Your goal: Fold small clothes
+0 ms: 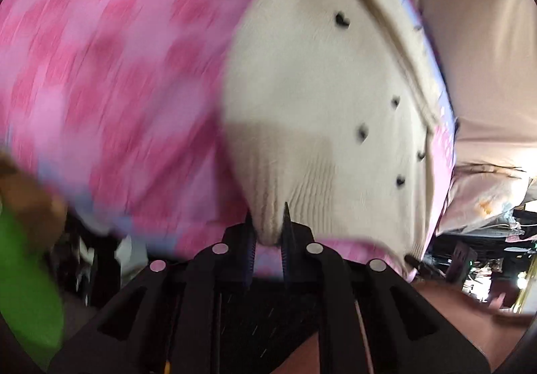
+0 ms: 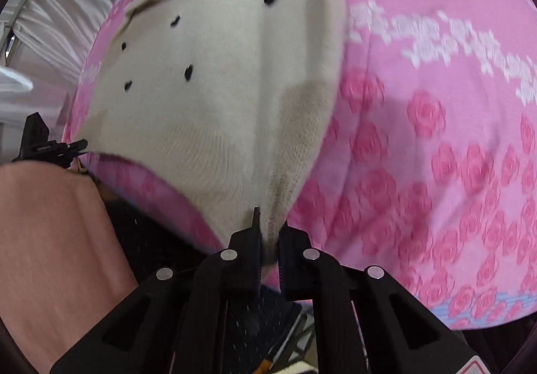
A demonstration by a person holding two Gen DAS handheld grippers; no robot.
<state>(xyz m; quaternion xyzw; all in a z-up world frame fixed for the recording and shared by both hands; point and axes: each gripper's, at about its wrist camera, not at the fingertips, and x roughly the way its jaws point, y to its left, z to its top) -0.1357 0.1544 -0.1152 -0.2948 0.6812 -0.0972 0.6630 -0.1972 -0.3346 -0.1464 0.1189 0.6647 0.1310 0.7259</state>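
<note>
The cream knitted garment point(image 1: 319, 98) is lying on a pink rose-patterned cover point(image 1: 110, 78), its small black heart-shaped marks facing up, and both tongs are gripping it along its ribbed hem. The left gripper point(image 1: 268, 223) is standing closed on a bunched fold of that ribbing, the cloth squeezed into a narrow pinch between its black fingers point(image 1: 288, 226), with the knit rising away from the grip in taut ridges. The right gripper point(image 2: 268, 229) is doing the same at another part of the hem, its two fingers point(image 2: 255, 226) nearly together with a wad of cream rib pressed between them. From the right wrist view the garment is spreading away from the pinch across the pink cover, a folded band showing near its far edge, and the other black tool is showing at the left edge of the picture beside a salmon-coloured cloth point(image 2: 57, 239). The left wrist view is blurred on its pink side; a green shape point(image 1: 27, 280) is sitting at the lower left corner, and I cannot tell what it is. Pale fabric point(image 1: 476, 38) is lying beyond the cover on the right.
</note>
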